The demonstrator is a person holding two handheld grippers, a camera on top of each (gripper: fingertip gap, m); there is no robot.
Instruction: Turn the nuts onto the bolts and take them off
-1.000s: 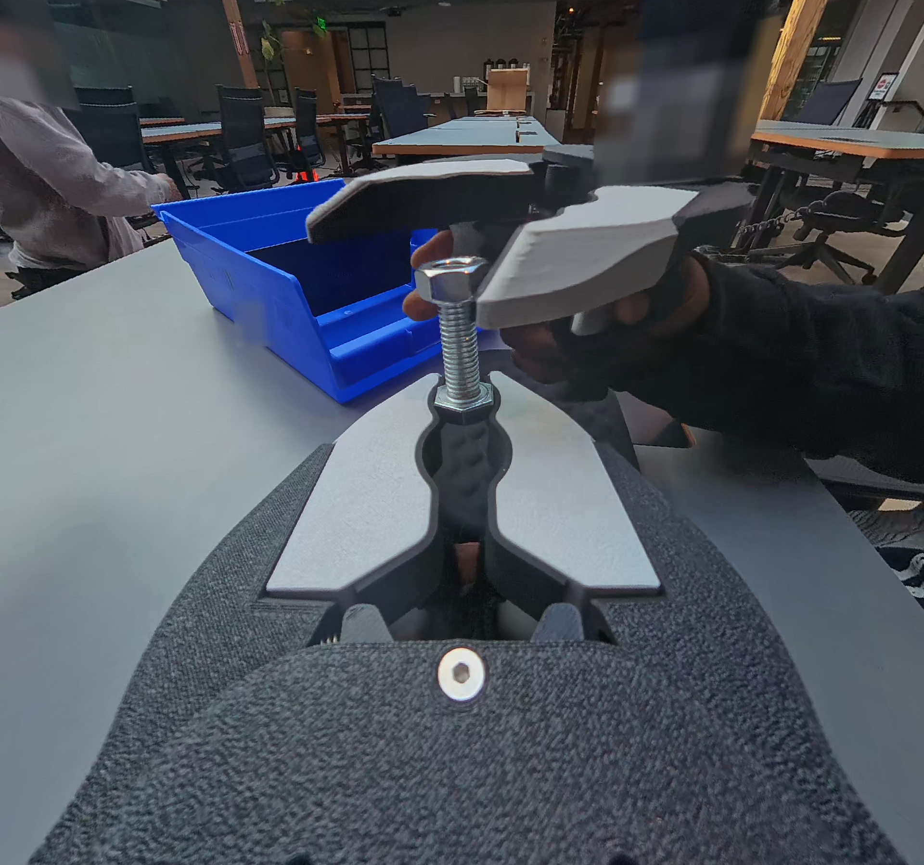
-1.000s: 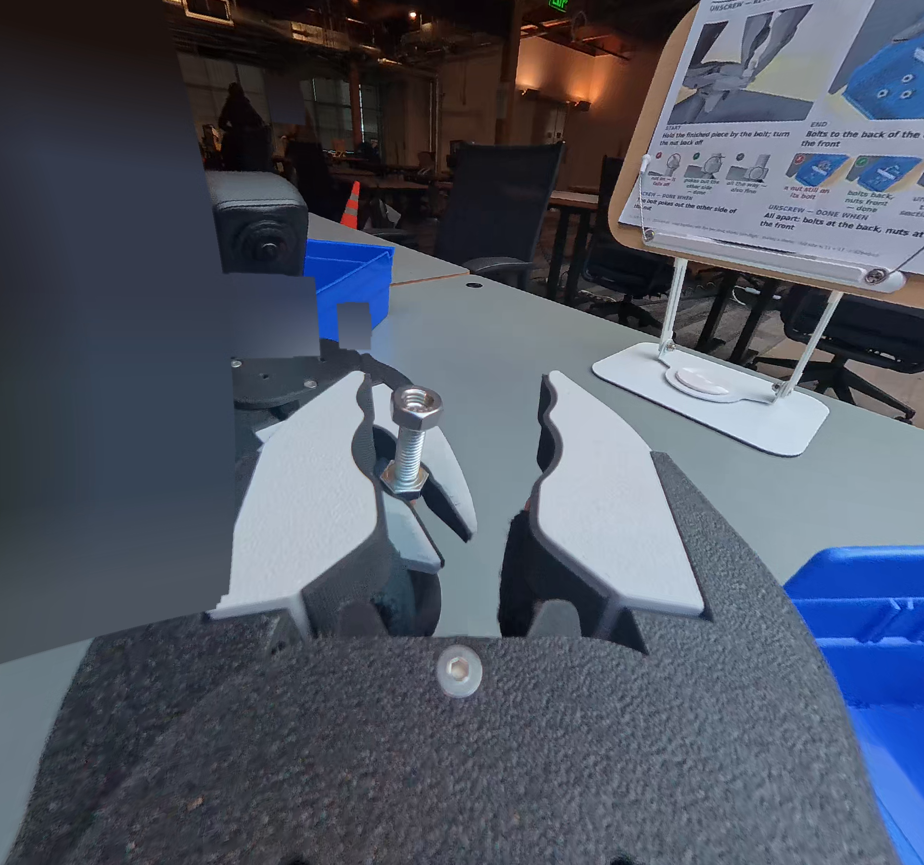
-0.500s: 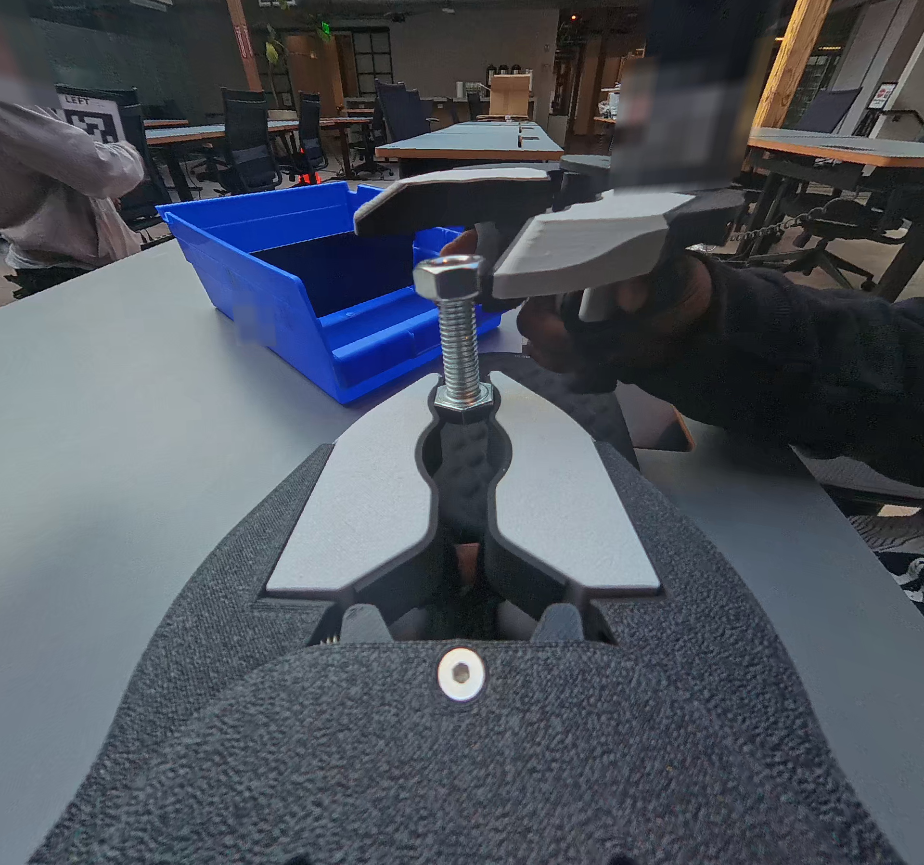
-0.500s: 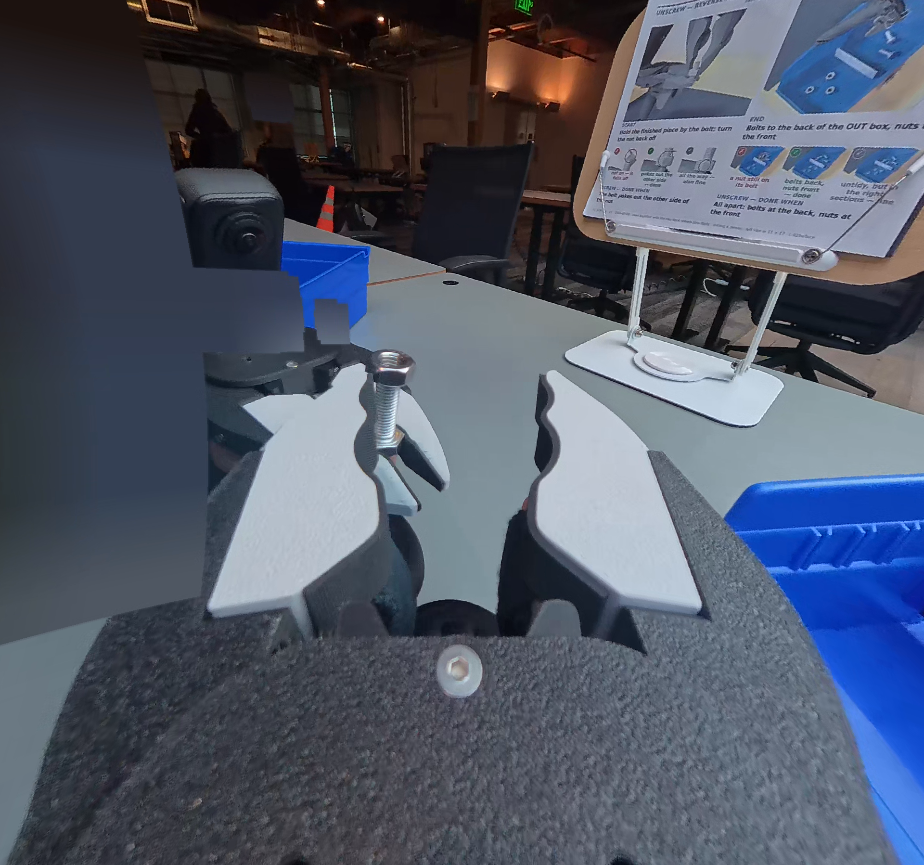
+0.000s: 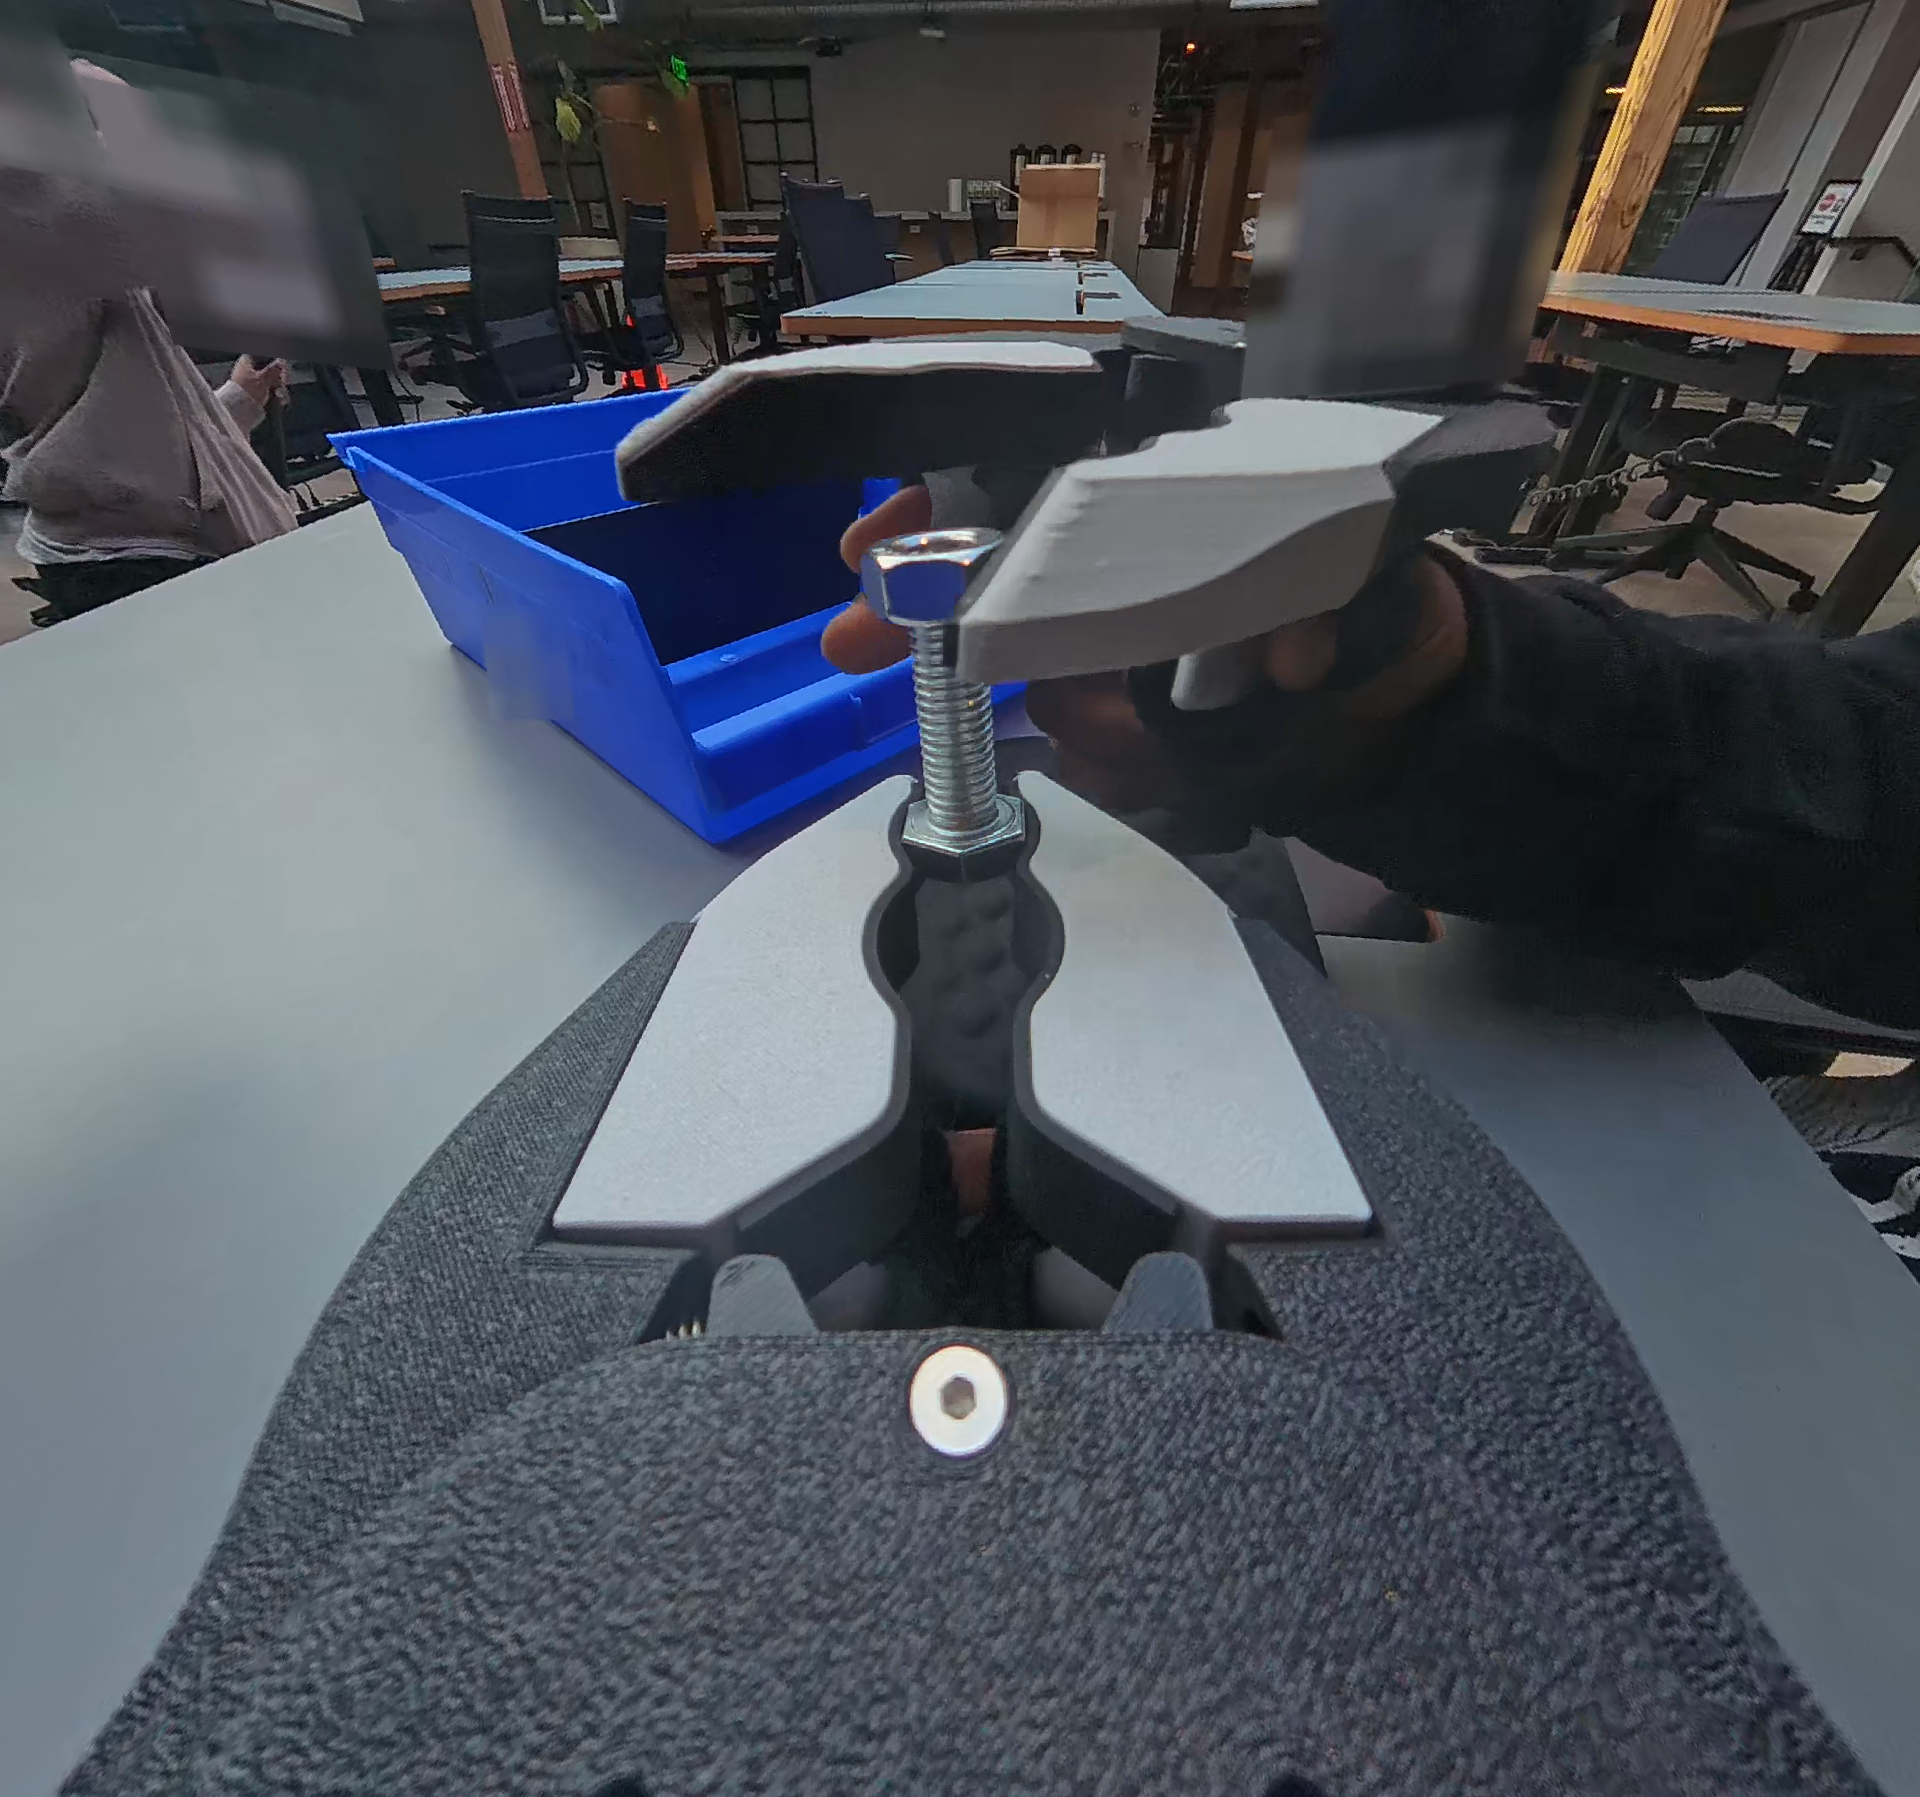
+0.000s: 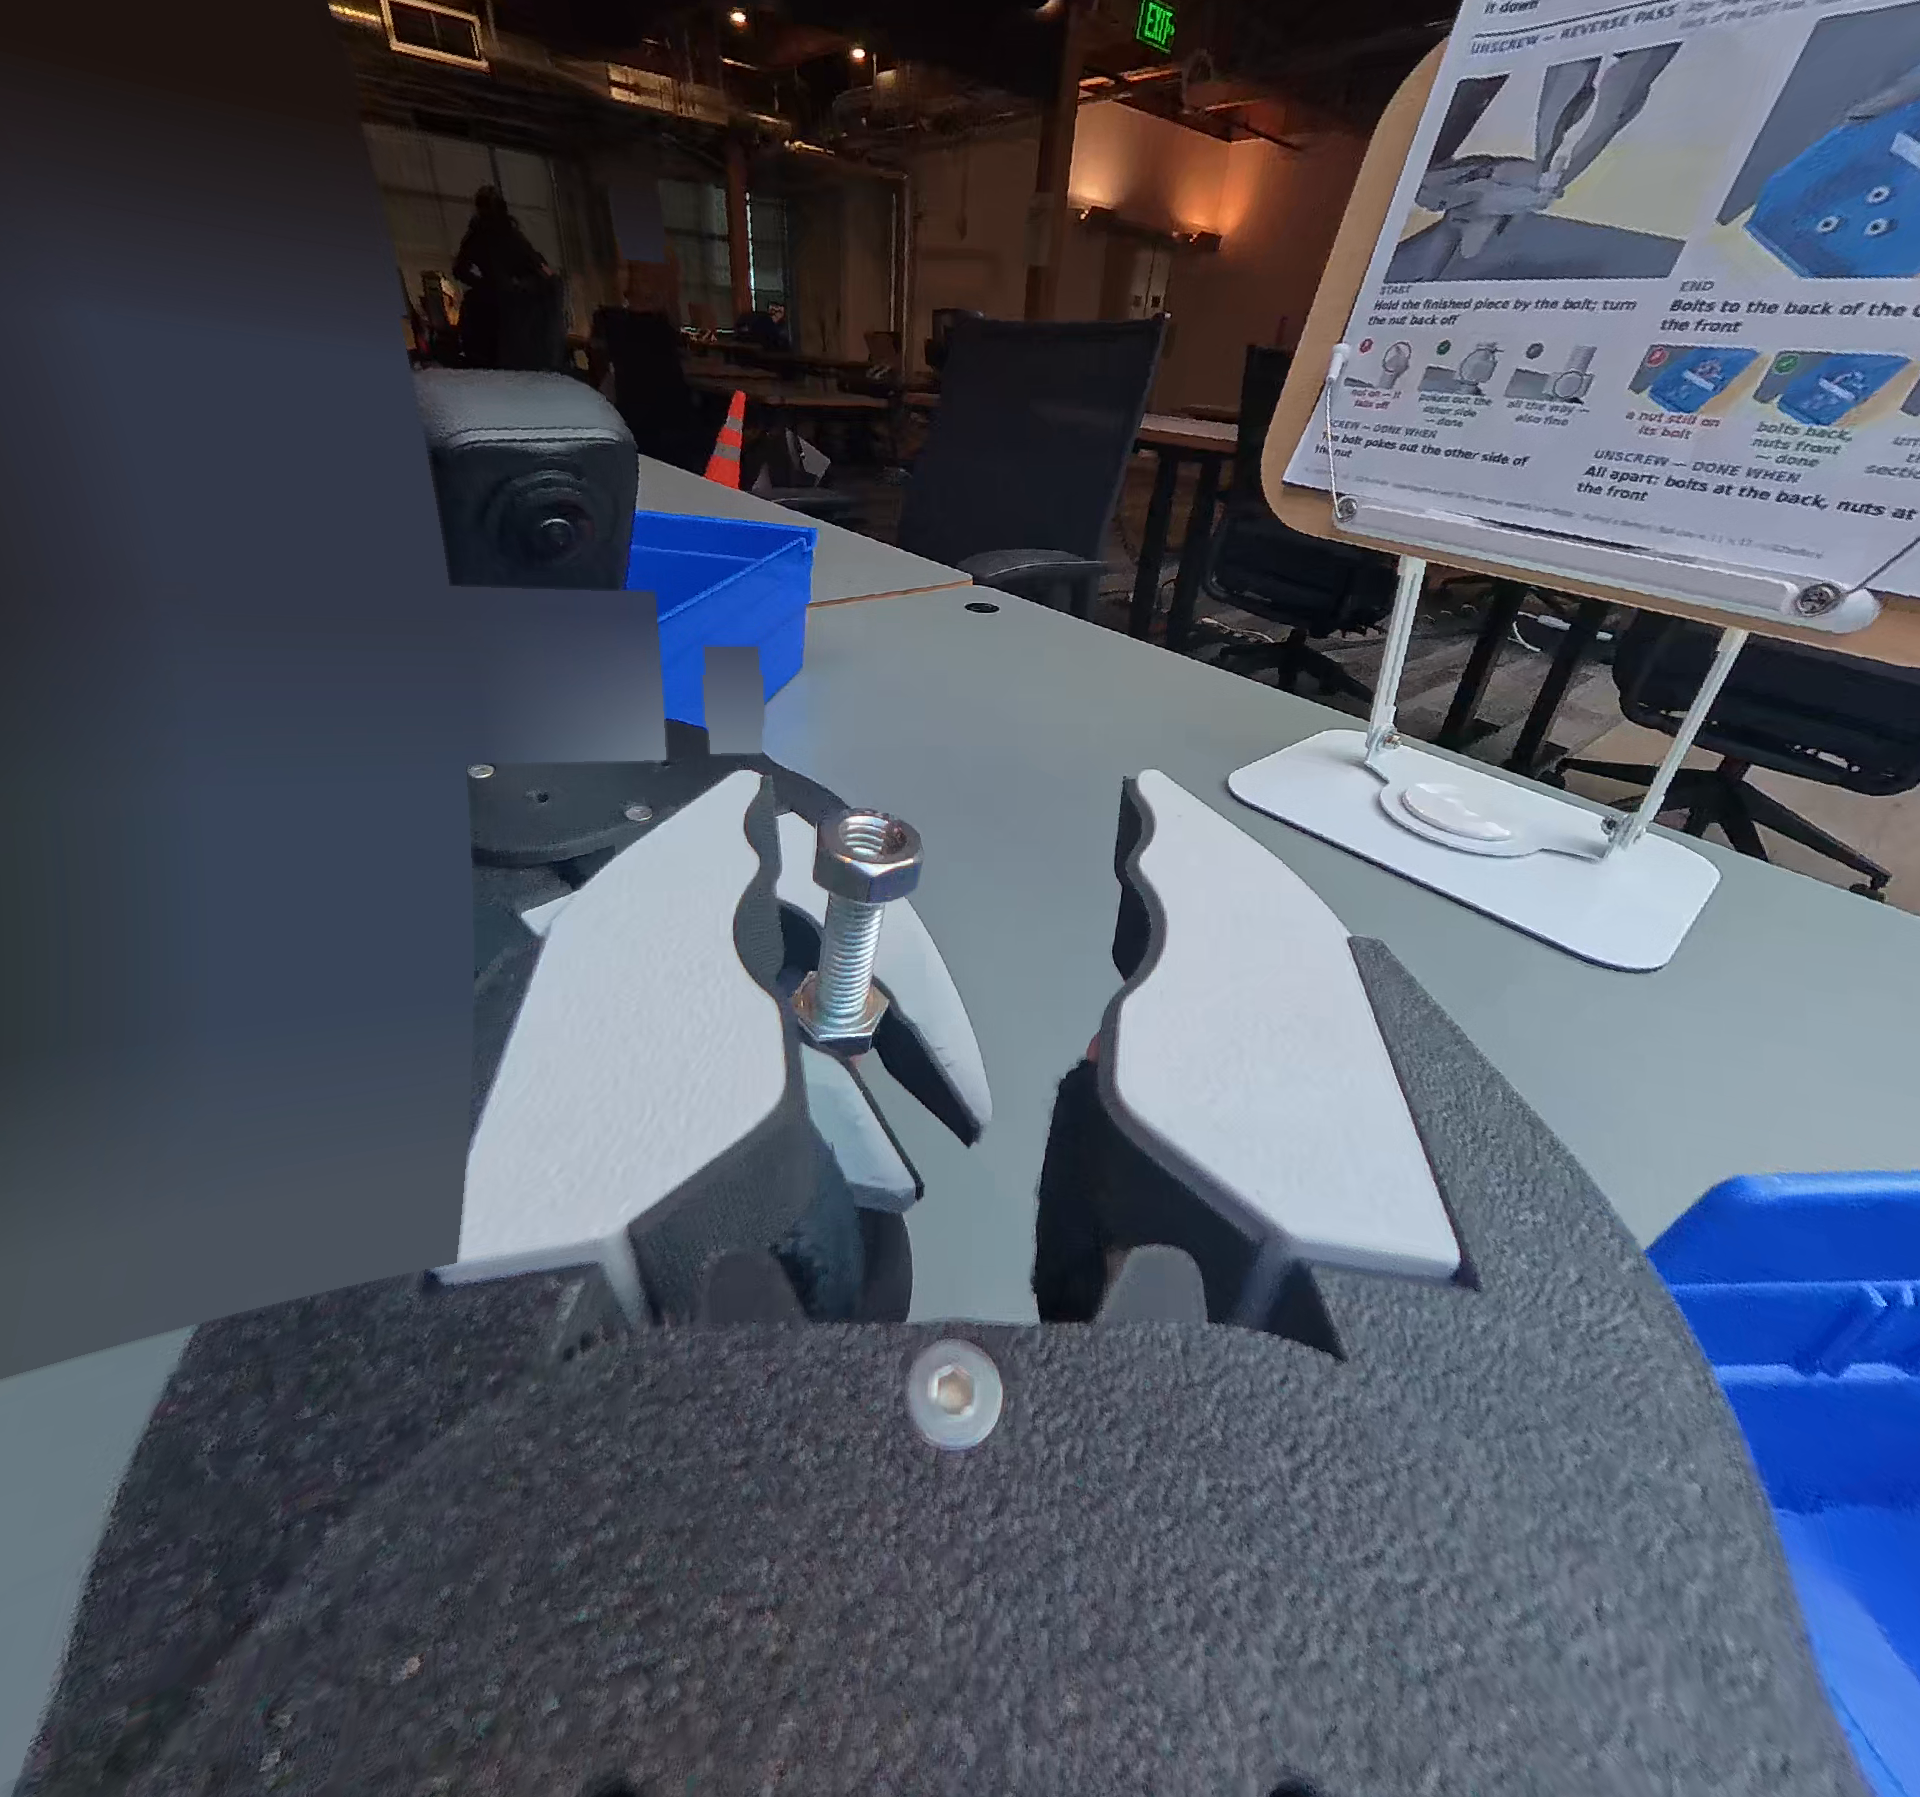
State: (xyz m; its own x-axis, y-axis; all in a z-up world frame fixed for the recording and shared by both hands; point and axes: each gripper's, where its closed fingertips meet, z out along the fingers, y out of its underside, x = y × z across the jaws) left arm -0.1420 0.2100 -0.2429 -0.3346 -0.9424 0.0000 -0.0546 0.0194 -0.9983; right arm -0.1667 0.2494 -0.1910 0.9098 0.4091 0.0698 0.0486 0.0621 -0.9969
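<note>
bolt held upright, nut at thread top, right jaws open beside it

while my left gripper is closed tight on the hex head of the bolt, the shank stands upright with its thread pointing up. the head sits pinched at the very tips of my left fingers. the nut rides at the top end of the thread, well apart from the head.

my right gripper has its jaws spread wide and holds nothing. in the left wrist view its near fingertip lies just beside the nut; i cannot tell whether it touches. in the right wrist view the nut stands between my right fingers, close by the left-hand one.

both grippers are above the grey bench. a blue bin rests on the bench beyond the bolt. a second blue bin sits at the right edge of the right wrist view. an instruction sheet on a white stand is on the bench farther off to the right.
</note>
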